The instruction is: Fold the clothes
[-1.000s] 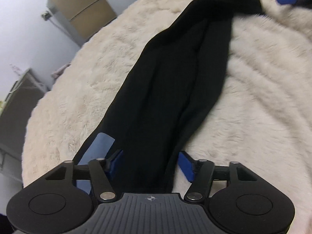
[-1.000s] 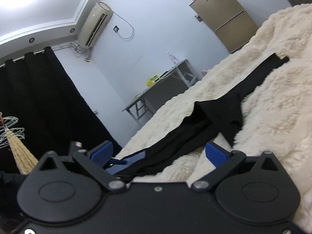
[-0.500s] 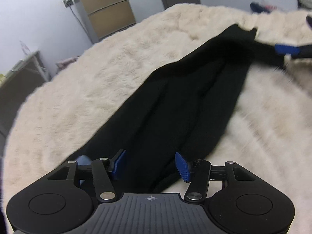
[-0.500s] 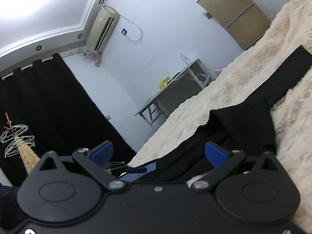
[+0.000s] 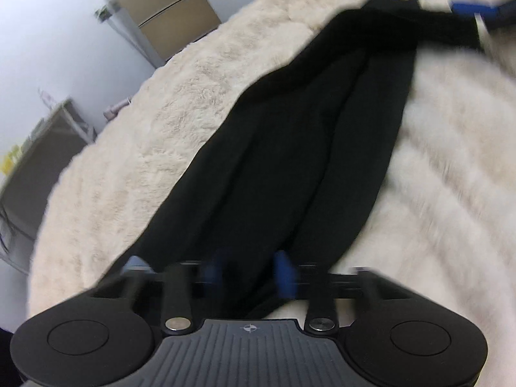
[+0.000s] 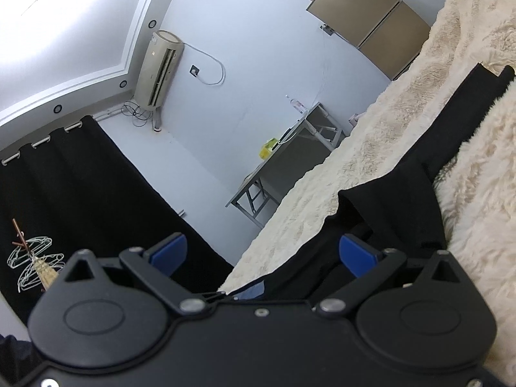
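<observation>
Black knit garment (image 5: 290, 148), long and bunched into soft lengthwise folds, lies on shaggy cream plush blanket (image 5: 161, 122), stretching ahead of the left gripper (image 5: 248, 271). Its blue pads have just been closing and now pinch the near hem between them. Right gripper (image 6: 267, 251) fingers apart, dark cloth passing between them, not pressed. Risks: thin slippery hem may pull out of the pinch; only one layer caught; fuzzy pile drags the cloth and skews the fold.

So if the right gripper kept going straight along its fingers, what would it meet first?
Most likely the black garment bunched just ahead of the right gripper on the fluffy blanket; its jaws stand open, though depth is hard to judge.
</observation>
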